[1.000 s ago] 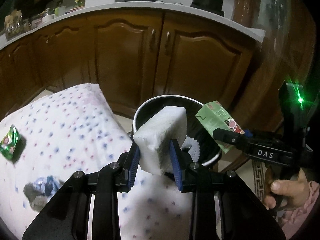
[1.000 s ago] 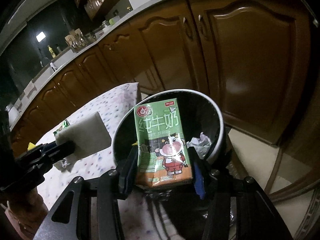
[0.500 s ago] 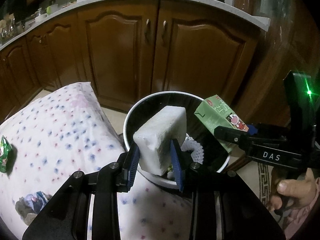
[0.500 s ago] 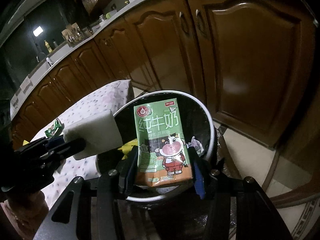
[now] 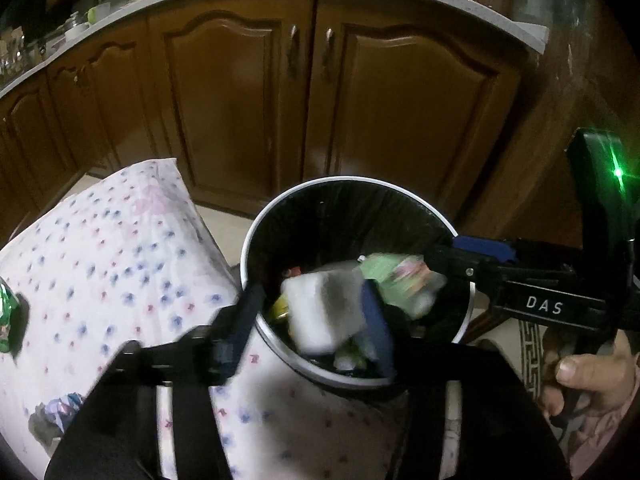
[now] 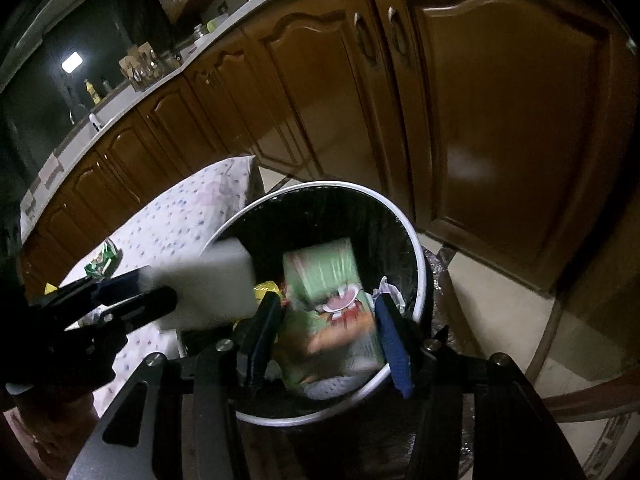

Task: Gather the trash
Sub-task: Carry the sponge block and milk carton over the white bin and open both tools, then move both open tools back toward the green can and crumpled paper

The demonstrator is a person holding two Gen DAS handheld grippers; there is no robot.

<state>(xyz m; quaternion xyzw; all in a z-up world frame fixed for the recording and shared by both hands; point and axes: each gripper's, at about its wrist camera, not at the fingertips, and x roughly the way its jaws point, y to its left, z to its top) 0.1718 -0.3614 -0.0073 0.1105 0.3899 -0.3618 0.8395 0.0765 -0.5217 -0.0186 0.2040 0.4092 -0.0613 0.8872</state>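
left gripper (image 5: pixel 312 316) opening, white foam block (image 5: pixel 324 312) slipping free | right gripper (image 6: pixel 328 336) opening, green milk carton (image 6: pixel 328 292) dropping | both straight above bin (image 5: pixel 256 236) | 2 wrappers left on table (image 5: pixel 100 248)

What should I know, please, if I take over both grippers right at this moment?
Left gripper: jaws opening over the bin; the sponge is blurred, dropping free between them.
Right gripper: jaws opening too; the carton is blurred, slipping down into the bin.
Done: both pieces are released above the bin, which already holds other rubbish.
Left: on the tablecloth a green wrapper at the left edge and a crumpled wrapper nearer you are still to collect.
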